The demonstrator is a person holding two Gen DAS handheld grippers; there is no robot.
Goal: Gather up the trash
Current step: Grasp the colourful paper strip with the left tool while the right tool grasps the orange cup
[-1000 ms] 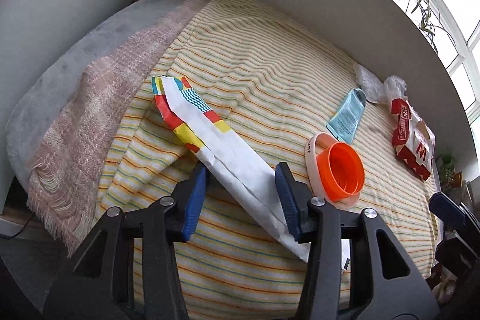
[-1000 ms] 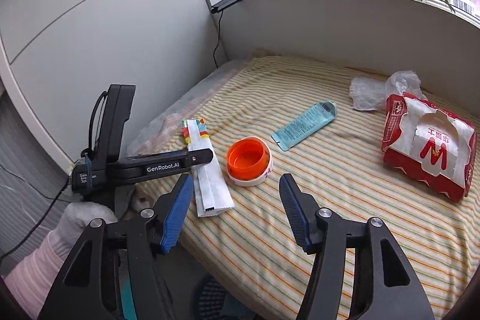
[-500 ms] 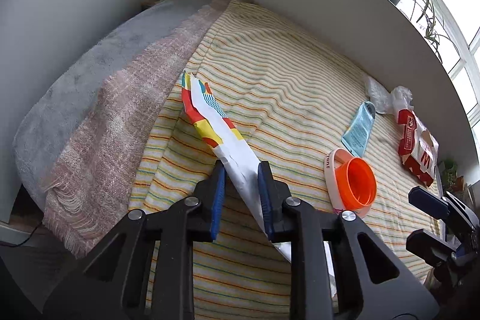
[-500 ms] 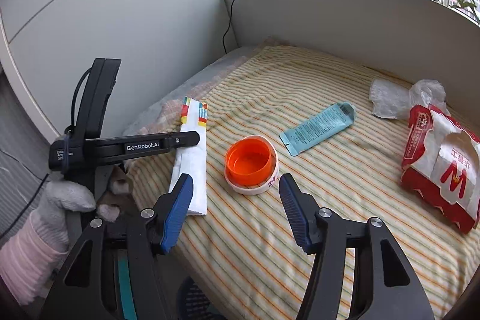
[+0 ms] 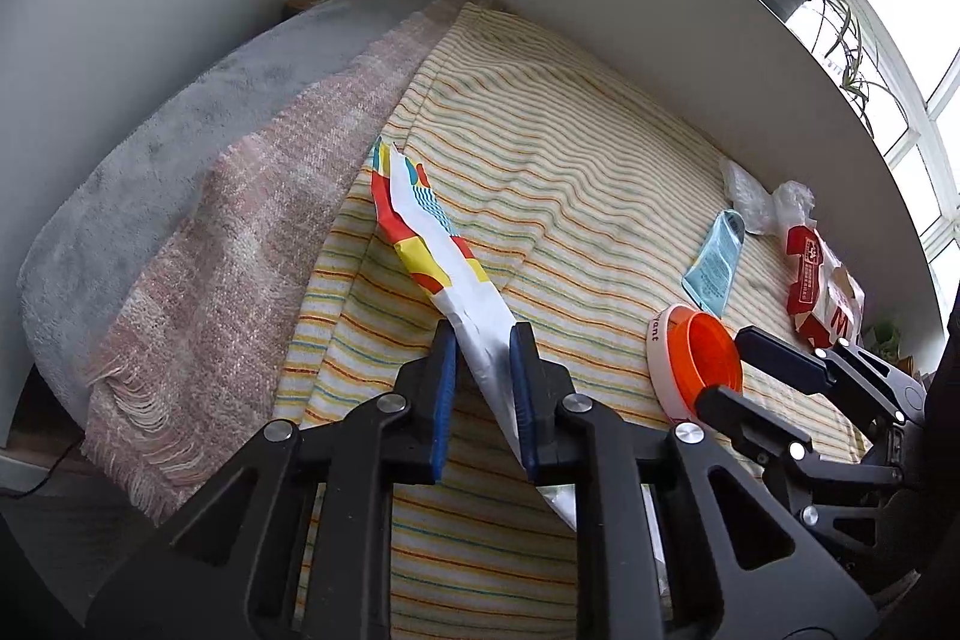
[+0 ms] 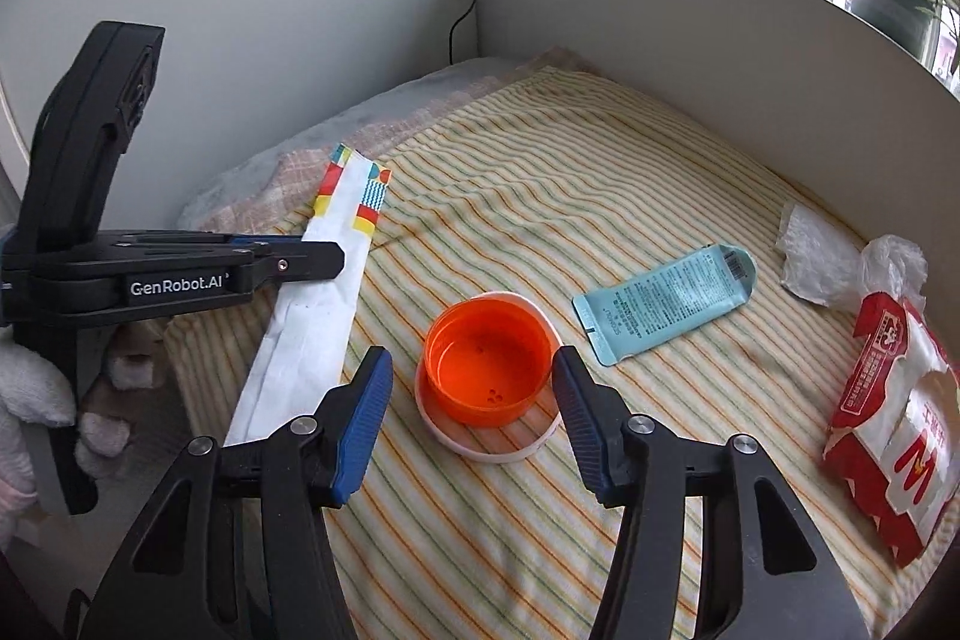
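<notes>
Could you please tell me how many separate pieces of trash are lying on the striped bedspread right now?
5, though more may be hidden: the white paper bag in the left gripper, the orange cup between the right gripper's fingers, the teal sachet, clear plastic wrap, and the red paper bag.

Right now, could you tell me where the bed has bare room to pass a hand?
The striped sheet is bare between the paper bag, the blue pouch and the back wall. It is crowded near the orange cup, between the right gripper's open fingers, and by the red bag.

Soft daylight from the overexposed window (image 5: 936,58); sharp focus, faint shadows, strong fisheye bending with dark corners
</notes>
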